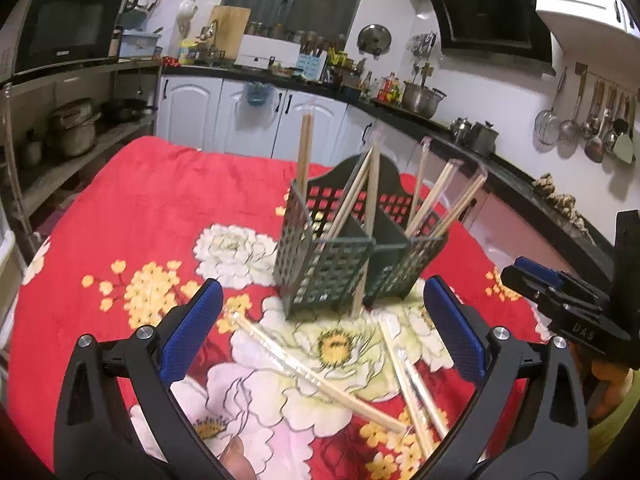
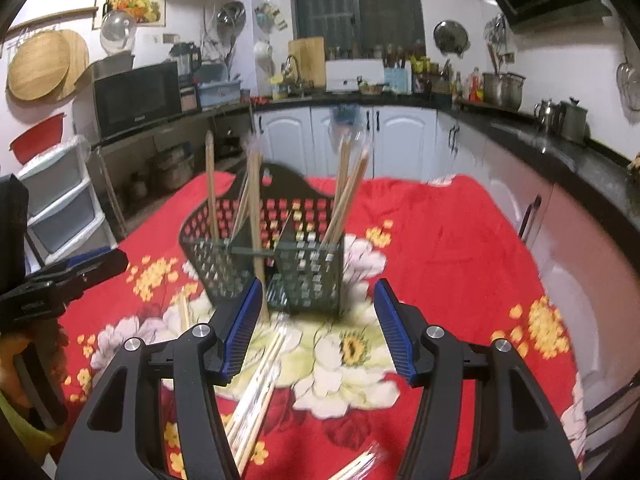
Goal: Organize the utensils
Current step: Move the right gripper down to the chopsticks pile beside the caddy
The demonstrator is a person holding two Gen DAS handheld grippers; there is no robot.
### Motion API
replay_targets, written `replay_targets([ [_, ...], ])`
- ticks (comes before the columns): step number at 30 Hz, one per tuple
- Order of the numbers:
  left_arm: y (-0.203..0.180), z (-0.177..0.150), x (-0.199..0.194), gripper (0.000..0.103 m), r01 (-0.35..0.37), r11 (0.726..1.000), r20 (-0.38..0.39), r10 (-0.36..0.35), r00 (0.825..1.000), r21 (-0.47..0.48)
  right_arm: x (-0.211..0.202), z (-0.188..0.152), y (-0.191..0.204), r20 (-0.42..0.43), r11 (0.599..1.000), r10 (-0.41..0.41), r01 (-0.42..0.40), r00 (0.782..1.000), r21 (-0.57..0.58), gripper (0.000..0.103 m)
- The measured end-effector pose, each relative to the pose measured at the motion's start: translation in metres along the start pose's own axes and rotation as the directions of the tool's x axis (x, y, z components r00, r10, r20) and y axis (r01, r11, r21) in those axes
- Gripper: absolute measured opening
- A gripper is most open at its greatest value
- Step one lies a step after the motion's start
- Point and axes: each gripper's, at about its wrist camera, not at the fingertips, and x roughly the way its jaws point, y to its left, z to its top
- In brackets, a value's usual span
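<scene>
The table (image 1: pixel 132 200), spread with a red flowered cloth, has bare room to the left of the holder (image 1: pixel 344 248) and beyond it, up to its far edge before the white cabinets (image 1: pixel 256 120). The dark lattice holder stands upright near the table's middle with wrapped chopstick pairs leaning in its compartments. More wrapped chopsticks (image 1: pixel 320 376) lie loose on the cloth in front of the holder. The left tool (image 1: pixel 324 328) hangs over them, jaws spread wide, gripping nothing. The right tool (image 2: pixel 318 328) is likewise spread wide and empty, just short of the holder (image 2: pixel 280 264), with loose chopsticks (image 2: pixel 260 384) under its left finger.
</scene>
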Motion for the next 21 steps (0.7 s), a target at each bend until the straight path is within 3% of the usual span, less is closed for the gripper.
replay_targets([
  [9, 0.013, -0.027, 0.011, 0.093, -0.019, 0.999, -0.094, 0.015, 0.995, -0.044, 0.017, -0.030, 0.015, -0.122, 0.999, 0.042, -0.045, 0.992, -0.025, 0.056],
  [14, 0.020, -0.041, 0.024, 0.093, -0.002, 0.995, -0.162, -0.014, 0.987, -0.099, 0.024, -0.043, 0.022, -0.184, 0.996, 0.065, -0.074, 0.981, -0.045, 0.055],
  [21, 0.030, -0.057, 0.048, 0.093, 0.023, 0.985, -0.265, -0.069, 0.962, -0.172, 0.042, -0.060, 0.040, -0.274, 0.988, 0.107, -0.132, 0.956, -0.075, 0.041],
])
